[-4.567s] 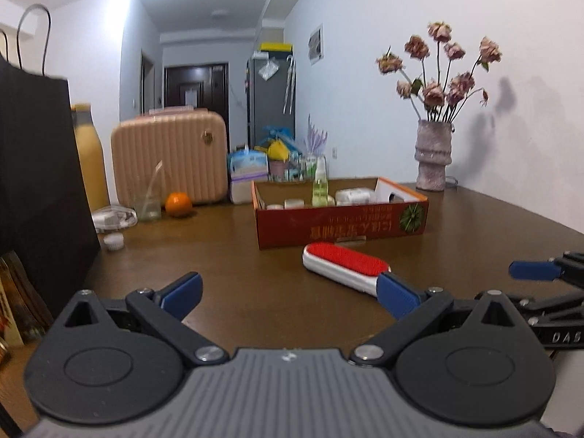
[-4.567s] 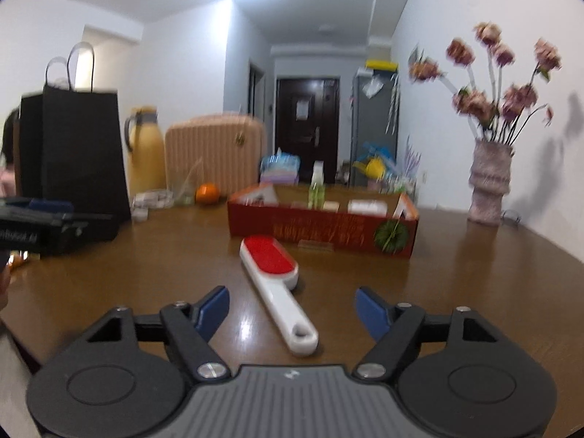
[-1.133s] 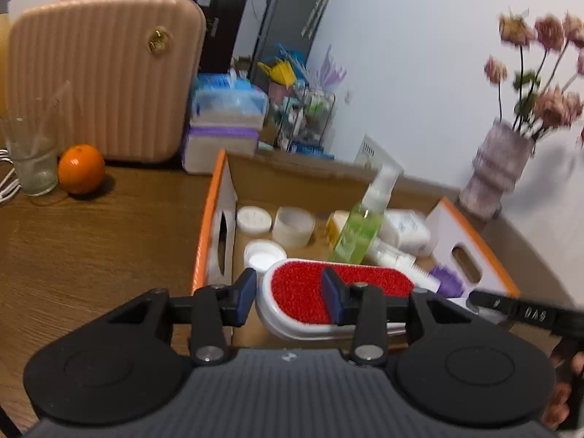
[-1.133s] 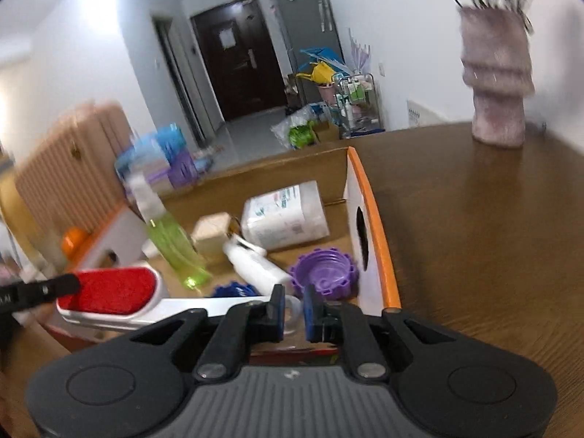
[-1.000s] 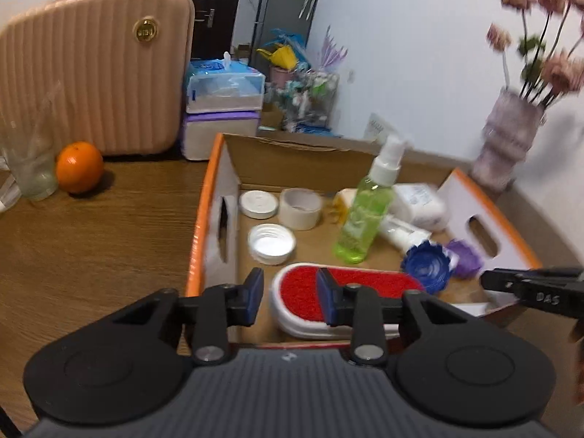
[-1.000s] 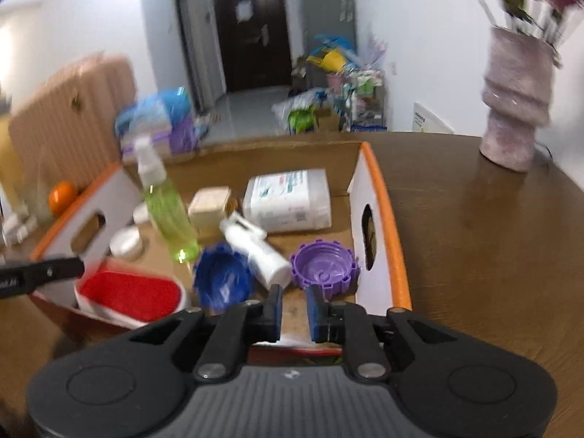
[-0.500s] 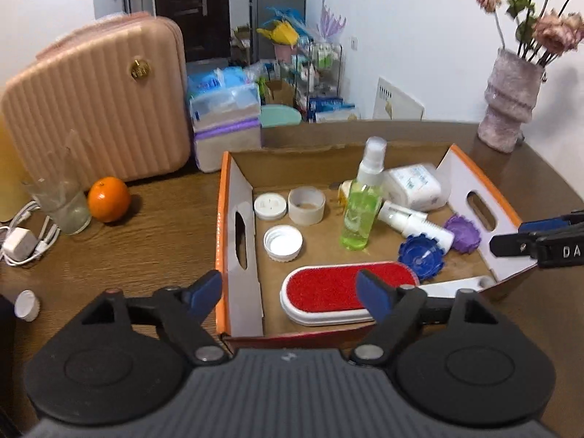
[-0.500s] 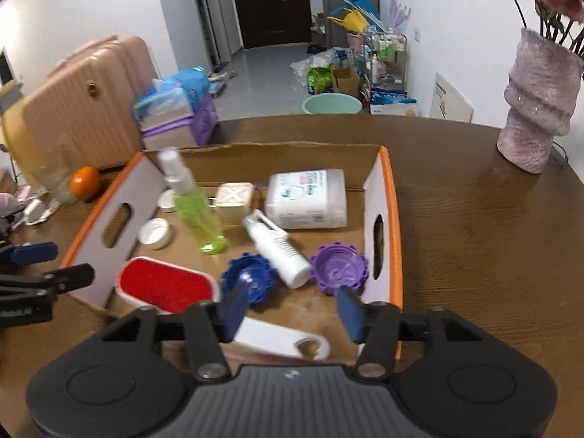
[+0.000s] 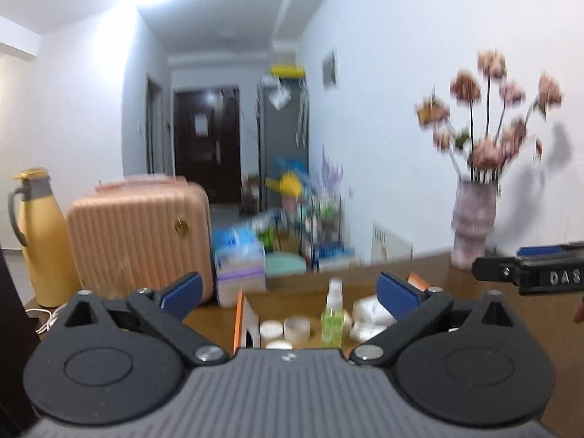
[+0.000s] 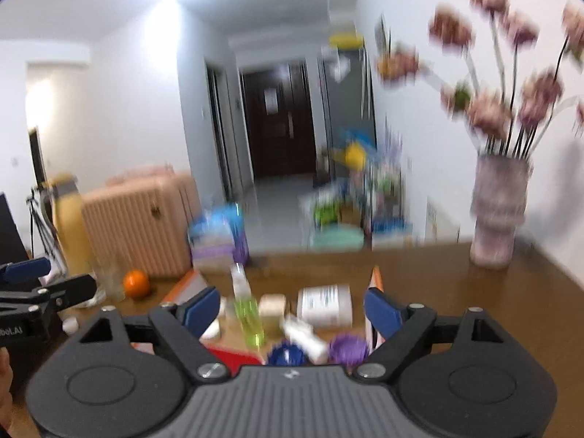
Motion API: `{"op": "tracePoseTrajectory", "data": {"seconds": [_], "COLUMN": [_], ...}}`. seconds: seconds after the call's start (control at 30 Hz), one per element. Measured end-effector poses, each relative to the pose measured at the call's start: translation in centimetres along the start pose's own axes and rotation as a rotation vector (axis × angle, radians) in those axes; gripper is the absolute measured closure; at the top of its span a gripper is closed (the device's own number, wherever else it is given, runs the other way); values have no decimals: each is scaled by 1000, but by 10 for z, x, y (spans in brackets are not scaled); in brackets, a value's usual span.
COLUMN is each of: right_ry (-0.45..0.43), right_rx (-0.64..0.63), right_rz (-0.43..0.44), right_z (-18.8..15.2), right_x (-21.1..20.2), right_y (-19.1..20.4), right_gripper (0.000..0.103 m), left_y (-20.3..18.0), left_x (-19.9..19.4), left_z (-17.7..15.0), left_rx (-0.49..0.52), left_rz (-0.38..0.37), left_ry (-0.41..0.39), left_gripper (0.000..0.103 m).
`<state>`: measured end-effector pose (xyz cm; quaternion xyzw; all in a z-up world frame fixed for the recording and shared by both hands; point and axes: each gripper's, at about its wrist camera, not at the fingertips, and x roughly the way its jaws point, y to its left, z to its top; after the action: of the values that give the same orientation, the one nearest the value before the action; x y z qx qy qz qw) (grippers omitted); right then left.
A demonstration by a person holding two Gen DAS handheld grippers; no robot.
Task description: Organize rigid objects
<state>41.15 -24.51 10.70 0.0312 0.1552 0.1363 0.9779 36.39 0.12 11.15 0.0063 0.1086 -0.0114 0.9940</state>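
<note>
Jaws stand wide apart on both grippers, having just been opening, and nothing sits between the blue pads of either. From the left wrist view the left gripper point(image 9: 288, 290) looks out over the cardboard box point(image 9: 244, 314) on the brown table point(image 9: 547, 314), with the right gripper point(image 9: 529, 272) showing as a dark bar at the right edge. From the right wrist view the right gripper point(image 10: 292, 304) is above the near end of the same box point(image 10: 375, 281), and the left gripper point(image 10: 25, 273) shows at the left edge. The lint brush point(image 10: 233, 357) lies inside the box at its near left side; only a strip of its red face shows above the gripper body (the white handle is hidden). Beside it in the box are a blue cap point(image 10: 284, 356), a purple cap point(image 10: 348, 348), a white bottle point(image 10: 303, 335) lying down, a green spray bottle point(image 10: 246, 310) upright and a white pack point(image 10: 325, 304). Behind the box stand a pink suitcase point(image 9: 140, 244), a yellow flask point(image 9: 36, 237) and an orange point(image 10: 135, 284); a vase of flowers point(image 9: 474, 222) stands at the right. Both views are blurred
</note>
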Motion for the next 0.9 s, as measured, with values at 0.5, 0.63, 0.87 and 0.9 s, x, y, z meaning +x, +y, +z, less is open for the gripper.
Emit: {"op": "tracePoseTrajectory", "data": {"seconds": [0.5, 0.63, 0.87, 0.9], "right_ry": [-191, -186, -202, -199], "right_rx": [-18, -6, -34, -33], "right_rz": [-42, -43, -47, -39], "right_z": [-42, -58, -97, -103], "right_x": [-66, -86, -147, -156], "right_y": [7, 11, 28, 31], "right_gripper": [5, 2, 0, 0], "left_y": [14, 20, 20, 21], "left_x": [-59, -86, -151, -159], "left_z": [-19, -31, -66, -72], "left_rx": [-55, -42, 6, 7], "left_rz": [11, -5, 1, 0], "left_ry": [-90, -89, -75, -65], "left_gripper": [0, 0, 0, 0]}}
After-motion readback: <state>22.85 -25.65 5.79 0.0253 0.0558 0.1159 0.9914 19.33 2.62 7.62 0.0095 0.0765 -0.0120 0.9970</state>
